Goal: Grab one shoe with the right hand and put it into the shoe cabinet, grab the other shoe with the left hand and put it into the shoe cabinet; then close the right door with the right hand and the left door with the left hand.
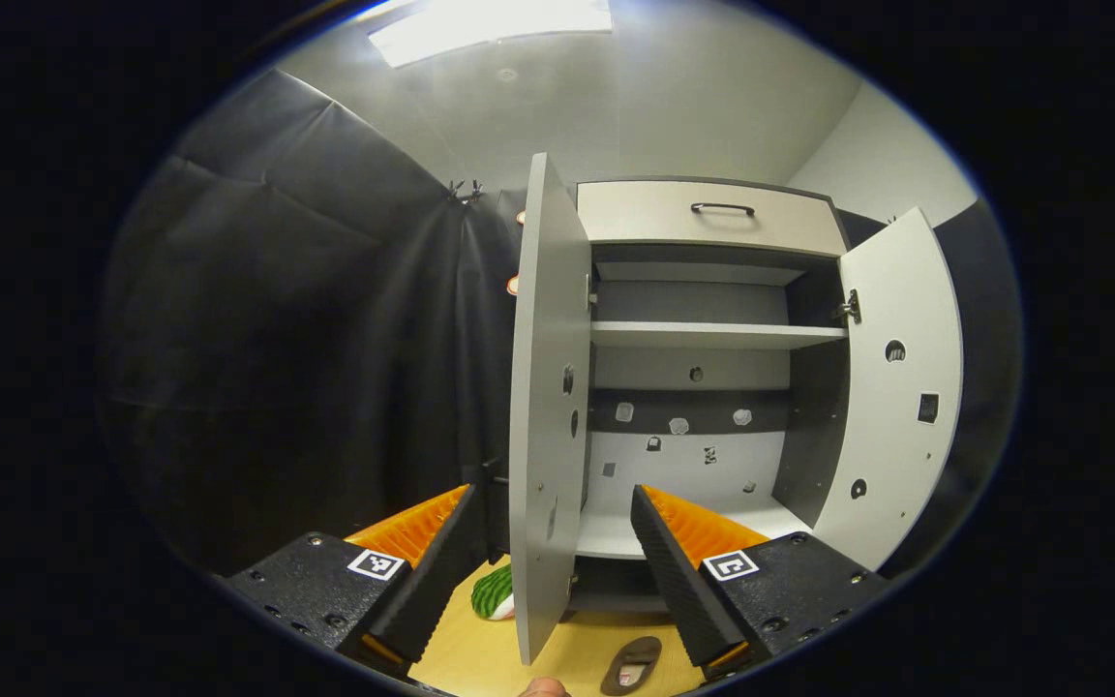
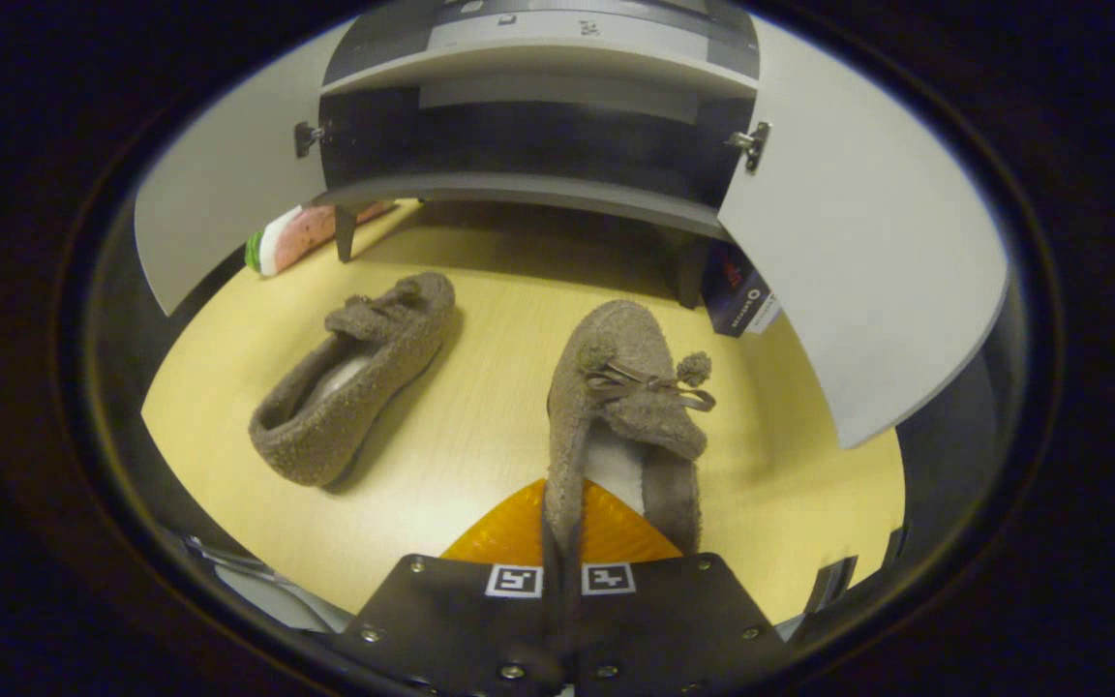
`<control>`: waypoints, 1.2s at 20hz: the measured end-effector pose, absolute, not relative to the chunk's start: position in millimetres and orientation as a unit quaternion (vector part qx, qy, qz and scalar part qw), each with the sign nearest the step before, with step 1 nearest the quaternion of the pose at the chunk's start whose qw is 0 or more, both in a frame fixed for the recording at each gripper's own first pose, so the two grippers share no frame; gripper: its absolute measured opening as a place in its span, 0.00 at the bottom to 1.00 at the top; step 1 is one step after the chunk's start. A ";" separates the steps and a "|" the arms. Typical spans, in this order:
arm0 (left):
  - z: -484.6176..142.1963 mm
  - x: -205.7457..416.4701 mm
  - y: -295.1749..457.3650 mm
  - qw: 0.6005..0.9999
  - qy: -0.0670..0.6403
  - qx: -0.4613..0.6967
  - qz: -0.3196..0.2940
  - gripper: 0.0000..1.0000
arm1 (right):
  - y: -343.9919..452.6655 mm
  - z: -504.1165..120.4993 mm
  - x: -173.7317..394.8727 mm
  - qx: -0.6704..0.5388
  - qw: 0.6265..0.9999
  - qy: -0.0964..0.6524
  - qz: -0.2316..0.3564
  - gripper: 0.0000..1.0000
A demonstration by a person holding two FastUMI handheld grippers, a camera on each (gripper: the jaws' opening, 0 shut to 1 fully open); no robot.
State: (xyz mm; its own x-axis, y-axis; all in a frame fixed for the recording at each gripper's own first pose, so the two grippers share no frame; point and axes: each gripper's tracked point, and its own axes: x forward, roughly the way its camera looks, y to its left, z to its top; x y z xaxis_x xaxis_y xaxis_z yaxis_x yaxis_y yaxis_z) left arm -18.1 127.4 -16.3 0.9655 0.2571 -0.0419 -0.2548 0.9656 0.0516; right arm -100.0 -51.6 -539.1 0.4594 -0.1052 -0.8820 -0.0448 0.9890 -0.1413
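Two brown fuzzy shoes lie on the yellow wooden floor in front of the shoe cabinet point(image 2: 538, 189). In the right gripper view my right gripper point(image 2: 562, 542) is shut on the side wall of the nearer shoe point(image 2: 630, 387), whose toe points at the cabinet. The other shoe point(image 2: 364, 373) lies apart to its left. Both cabinet doors stand open. My left gripper point(image 1: 553, 494) is open and holds nothing, level with the cabinet's point(image 1: 693, 334) lower shelves, in front of the edge of its left door point(image 1: 543, 407). Part of a shoe point(image 1: 630, 665) shows on the floor below it.
A watermelon-slice toy point(image 2: 301, 237) lies beside the cabinet's left leg, seen also as a green striped toy point(image 1: 495, 590). A dark box point(image 2: 741, 290) stands by the right leg under the right door point(image 2: 867, 252). The cabinet has a top drawer point(image 1: 712, 218).
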 end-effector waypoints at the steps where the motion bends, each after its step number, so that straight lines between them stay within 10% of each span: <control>1: -15.7 -18.3 125.6 0.991 0.024 0.022 0.127 0.96 | -50.8 -527.7 -95.4 -0.061 0.858 0.509 -0.018 0.01; 24: -30.9 -11.0 127.2 0.992 0.035 0.019 0.119 0.96 | -14.7 -240.5 159.9 -0.039 0.975 0.216 0.019 0.00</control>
State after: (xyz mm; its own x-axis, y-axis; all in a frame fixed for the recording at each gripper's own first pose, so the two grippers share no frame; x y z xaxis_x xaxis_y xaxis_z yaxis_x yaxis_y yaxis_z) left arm -11.0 127.2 -30.9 0.9694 0.2368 -0.0647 -0.2342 0.9711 0.0450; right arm 159.9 -14.7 -240.5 0.9059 0.0197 -0.4230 -0.0531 0.9963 -0.0673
